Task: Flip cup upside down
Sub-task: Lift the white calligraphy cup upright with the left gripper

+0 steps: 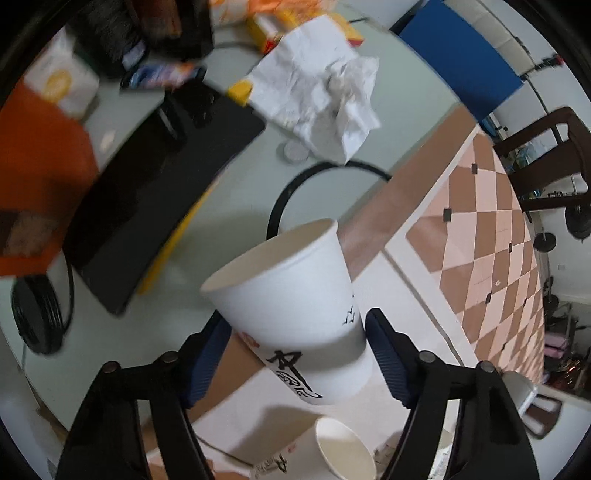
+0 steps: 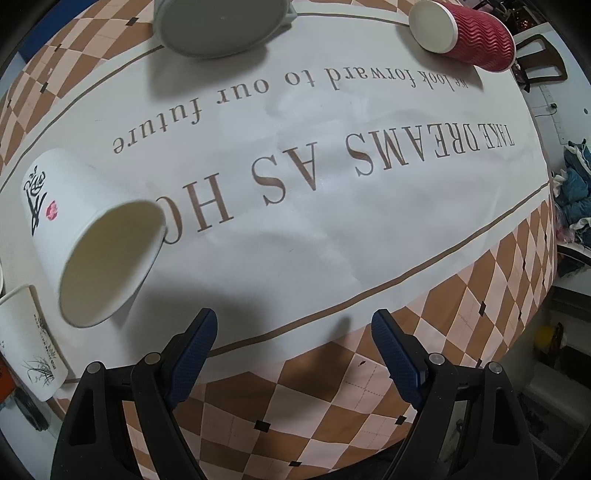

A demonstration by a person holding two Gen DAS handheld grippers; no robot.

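Left wrist: cup [image 1: 295, 310] base behind left tool [image 1: 297, 354], grip unclear.

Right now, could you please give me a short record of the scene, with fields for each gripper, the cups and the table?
left gripper: closed on the white paper cup, held tilted in the air
held cup opening: faces up and to the left, not yet turned down
right gripper: open, empty, above the tablecloth
other white cup: lying on its side on the cloth
red ribbed cup: lying on its side at the far edge
grey round dish: far side, bottom up
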